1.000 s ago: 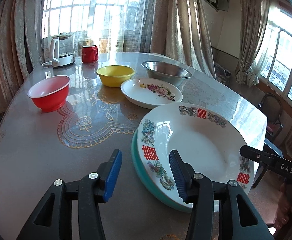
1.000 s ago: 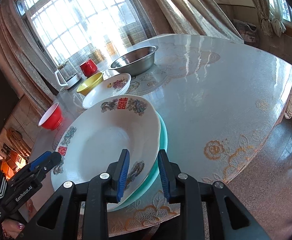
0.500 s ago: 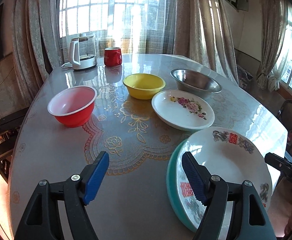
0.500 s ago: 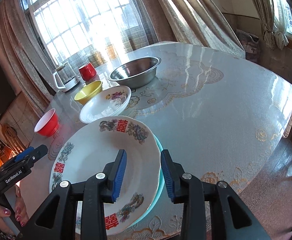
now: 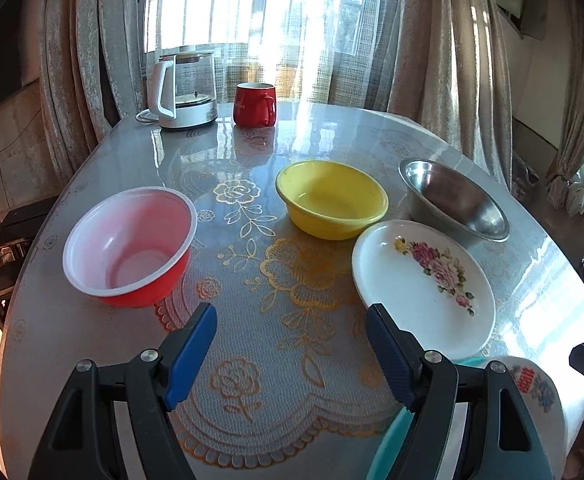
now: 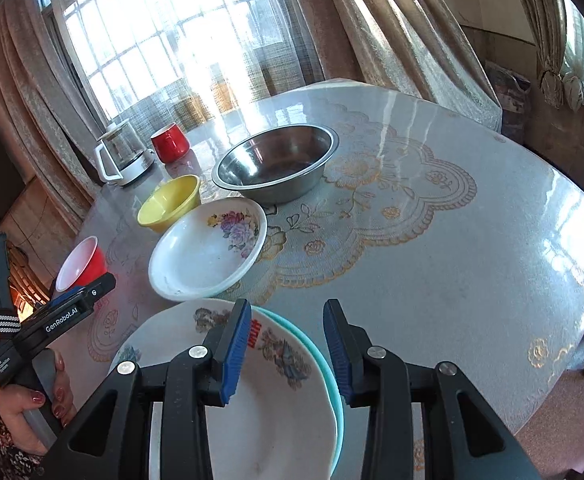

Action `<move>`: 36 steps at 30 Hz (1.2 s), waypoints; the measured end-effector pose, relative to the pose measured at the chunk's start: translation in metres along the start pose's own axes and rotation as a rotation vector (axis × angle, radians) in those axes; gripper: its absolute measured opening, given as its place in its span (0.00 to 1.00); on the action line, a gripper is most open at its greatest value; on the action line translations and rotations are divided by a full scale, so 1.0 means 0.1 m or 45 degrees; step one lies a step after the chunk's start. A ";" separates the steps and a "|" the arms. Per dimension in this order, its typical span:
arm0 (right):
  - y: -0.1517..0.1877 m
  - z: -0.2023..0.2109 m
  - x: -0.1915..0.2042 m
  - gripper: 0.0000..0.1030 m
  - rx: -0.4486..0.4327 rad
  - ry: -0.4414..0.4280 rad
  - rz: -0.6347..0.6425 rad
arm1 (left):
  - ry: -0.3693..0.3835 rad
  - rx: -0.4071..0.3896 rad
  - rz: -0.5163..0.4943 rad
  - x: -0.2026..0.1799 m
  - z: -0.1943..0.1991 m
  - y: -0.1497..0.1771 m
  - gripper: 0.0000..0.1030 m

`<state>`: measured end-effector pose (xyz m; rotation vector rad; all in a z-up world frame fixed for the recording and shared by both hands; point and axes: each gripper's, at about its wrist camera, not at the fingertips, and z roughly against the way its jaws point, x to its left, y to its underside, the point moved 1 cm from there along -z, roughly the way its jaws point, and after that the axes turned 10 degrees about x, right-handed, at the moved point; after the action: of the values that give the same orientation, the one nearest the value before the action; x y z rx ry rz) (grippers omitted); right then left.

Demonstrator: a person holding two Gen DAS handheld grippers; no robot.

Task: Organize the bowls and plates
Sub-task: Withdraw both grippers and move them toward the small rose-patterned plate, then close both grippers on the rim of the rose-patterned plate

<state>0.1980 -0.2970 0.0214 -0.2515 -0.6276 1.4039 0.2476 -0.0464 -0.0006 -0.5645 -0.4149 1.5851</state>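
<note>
A large white plate with red characters [image 6: 252, 420] lies on a teal plate [image 6: 324, 360] at the table's near edge. My right gripper [image 6: 288, 312] hovers open over the far rim of this stack, its pads touching nothing. My left gripper [image 5: 290, 320] stands wide open above the lace mat, nothing between its fingers. Ahead of it to the left is a red bowl [image 5: 128, 240], and to the right a small floral plate [image 5: 420, 280]. Farther back stand a yellow bowl [image 5: 332, 200] and a steel bowl [image 5: 452, 200]. The stack [image 5: 540, 388] shows at the lower right of the left wrist view.
A glass kettle [image 5: 180, 92] and a red mug [image 5: 254, 104] stand at the far side by the curtained window. A person's hand [image 6: 32, 400] holds the left gripper's handle. The right half of the table [image 6: 452, 260] has only the mat pattern; chairs stand beyond its edge.
My left gripper has left the stacked plates, swung left toward the middle of the table and opened wide. My right gripper has moved forward over the stack and its jaws have parted a little.
</note>
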 end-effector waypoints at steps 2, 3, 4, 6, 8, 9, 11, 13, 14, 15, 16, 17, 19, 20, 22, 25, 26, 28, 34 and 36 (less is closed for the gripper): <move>-0.09 -0.08 0.02 0.37 0.026 0.003 0.003 | 0.005 0.012 0.006 0.00 -0.07 -0.07 0.75; -0.13 -0.12 0.03 0.37 0.038 -0.005 0.004 | 0.011 0.020 0.008 0.00 -0.10 -0.10 0.75; -0.16 -0.17 0.04 0.37 0.051 -0.008 0.004 | 0.014 0.027 0.006 0.00 -0.14 -0.13 0.75; -0.24 -0.25 0.06 0.37 0.074 -0.010 0.005 | 0.016 0.033 0.003 -0.01 -0.19 -0.18 0.75; -0.31 -0.33 0.09 0.37 0.093 -0.016 0.003 | 0.027 0.038 -0.008 -0.03 -0.24 -0.22 0.75; -0.35 -0.37 0.11 0.37 0.102 -0.020 0.005 | 0.034 0.043 -0.015 -0.05 -0.27 -0.23 0.75; -0.41 -0.46 0.13 0.37 0.124 -0.020 0.000 | 0.046 0.052 -0.035 -0.08 -0.32 -0.27 0.75; -0.46 -0.54 0.15 0.37 0.148 -0.032 -0.008 | 0.054 0.067 -0.053 -0.12 -0.38 -0.30 0.75; -0.49 -0.59 0.16 0.37 0.158 -0.037 -0.009 | 0.059 0.071 -0.060 -0.13 -0.40 -0.31 0.75; -0.51 -0.63 0.17 0.37 0.167 -0.036 -0.008 | 0.067 0.076 -0.069 -0.15 -0.43 -0.31 0.75; -0.54 -0.66 0.18 0.37 0.174 -0.032 -0.005 | 0.068 0.085 -0.078 -0.16 -0.46 -0.32 0.75; -0.56 -0.69 0.20 0.37 0.177 -0.031 -0.002 | 0.069 0.094 -0.089 -0.18 -0.49 -0.32 0.75; -0.61 -0.76 0.20 0.37 0.186 -0.027 -0.001 | 0.074 0.111 -0.116 -0.21 -0.54 -0.30 0.75; -0.64 -0.79 0.20 0.37 0.193 -0.026 -0.006 | 0.071 0.118 -0.122 -0.21 -0.56 -0.30 0.75; -0.68 -0.86 0.19 0.37 0.208 -0.037 -0.020 | 0.077 0.133 -0.128 -0.21 -0.60 -0.29 0.75; -0.72 -0.95 0.18 0.37 0.226 -0.033 -0.032 | 0.083 0.143 -0.126 -0.21 -0.64 -0.28 0.75; -0.74 -0.99 0.18 0.37 0.232 -0.031 -0.032 | 0.084 0.142 -0.126 -0.21 -0.65 -0.28 0.75; -0.75 -1.05 0.19 0.37 0.250 -0.036 -0.028 | 0.083 0.141 -0.130 -0.22 -0.66 -0.28 0.75; -0.79 -1.16 0.19 0.37 0.284 -0.037 -0.035 | 0.093 0.145 -0.155 -0.25 -0.70 -0.27 0.75; -0.78 -1.20 0.19 0.37 0.299 -0.035 -0.032 | 0.100 0.147 -0.156 -0.25 -0.72 -0.27 0.75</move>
<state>0.3297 -0.2691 -0.0305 -0.0380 -0.4814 1.4441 0.3122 -0.0738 -0.0405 -0.5016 -0.2910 1.4544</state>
